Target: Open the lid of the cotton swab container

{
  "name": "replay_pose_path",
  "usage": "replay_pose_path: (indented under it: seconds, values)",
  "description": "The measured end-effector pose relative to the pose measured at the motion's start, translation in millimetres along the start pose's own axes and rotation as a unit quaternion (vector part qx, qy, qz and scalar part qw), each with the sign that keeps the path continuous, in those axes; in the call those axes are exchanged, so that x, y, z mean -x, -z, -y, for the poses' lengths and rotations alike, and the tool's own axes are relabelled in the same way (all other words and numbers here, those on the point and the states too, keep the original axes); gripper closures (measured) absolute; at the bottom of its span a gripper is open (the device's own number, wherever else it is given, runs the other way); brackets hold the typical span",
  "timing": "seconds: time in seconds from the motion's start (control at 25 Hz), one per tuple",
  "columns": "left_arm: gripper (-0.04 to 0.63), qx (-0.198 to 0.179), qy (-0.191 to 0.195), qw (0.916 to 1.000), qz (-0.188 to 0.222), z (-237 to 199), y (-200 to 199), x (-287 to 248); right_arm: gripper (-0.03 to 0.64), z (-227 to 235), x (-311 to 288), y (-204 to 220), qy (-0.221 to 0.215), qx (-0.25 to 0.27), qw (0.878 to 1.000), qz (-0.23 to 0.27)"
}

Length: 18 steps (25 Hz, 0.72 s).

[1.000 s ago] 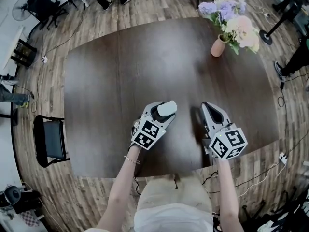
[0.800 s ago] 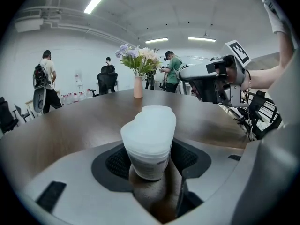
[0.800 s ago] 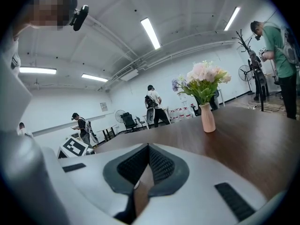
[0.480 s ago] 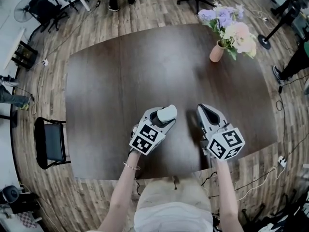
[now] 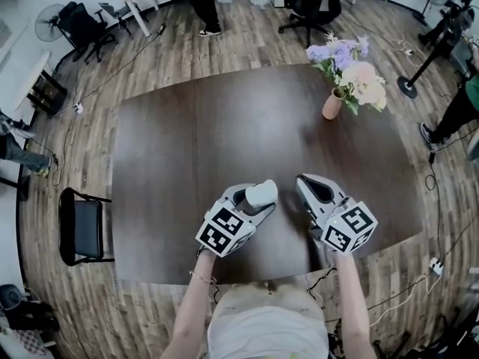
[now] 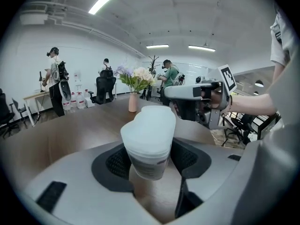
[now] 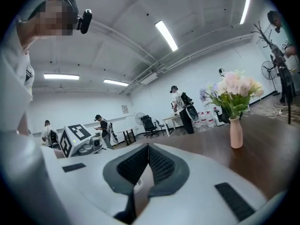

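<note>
The cotton swab container (image 5: 262, 193) is a small whitish tub with its lid on. It is held clear of the dark table (image 5: 224, 118), with my left gripper (image 5: 258, 200) shut on its body. In the left gripper view the container (image 6: 149, 139) stands upright between the black pads (image 6: 117, 163), lid uppermost. My right gripper (image 5: 303, 179) is shut with nothing in it, its tip a short way right of the container. In the right gripper view its pads (image 7: 159, 165) meet in a closed seam. The left gripper view also shows the right gripper (image 6: 187, 92) just behind the container.
A pink vase of flowers (image 5: 333, 105) stands on the table at the far right. A black chair (image 5: 82, 226) sits on the floor left of the table. People stand by desks beyond the far edge.
Both grippers have risen toward the camera, the left carrying the container with it. The right gripper's tip has come a little closer to the container.
</note>
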<state>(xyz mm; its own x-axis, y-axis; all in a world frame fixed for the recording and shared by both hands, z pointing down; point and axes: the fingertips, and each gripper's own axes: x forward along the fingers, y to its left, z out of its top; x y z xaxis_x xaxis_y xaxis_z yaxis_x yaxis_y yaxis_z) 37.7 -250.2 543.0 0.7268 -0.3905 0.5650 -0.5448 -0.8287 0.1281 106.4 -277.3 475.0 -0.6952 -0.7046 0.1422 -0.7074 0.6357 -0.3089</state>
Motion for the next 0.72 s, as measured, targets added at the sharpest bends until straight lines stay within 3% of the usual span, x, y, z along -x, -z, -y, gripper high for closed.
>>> replay_pose_path:
  seconds: [0.28, 0.6, 0.72]
  values:
    - [0.333, -0.002, 0.025, 0.9997, 0.006, 20.9, -20.0, 23.9, 0.595, -35.4, 3.2, -20.0, -0.094, 0.019, 0.995, -0.006]
    - [0.333, -0.008, 0.040, 0.9991, 0.010, 34.8, -32.9, 39.7, 0.587, -72.8, 5.7, -40.2, -0.205, 0.011, 0.979, -0.011]
    - [0.333, -0.012, 0.045, 0.9989, 0.011, 37.5, -36.7, 46.6, 0.492, -85.1, 4.8, -43.3, -0.239, -0.003, 0.971, -0.022]
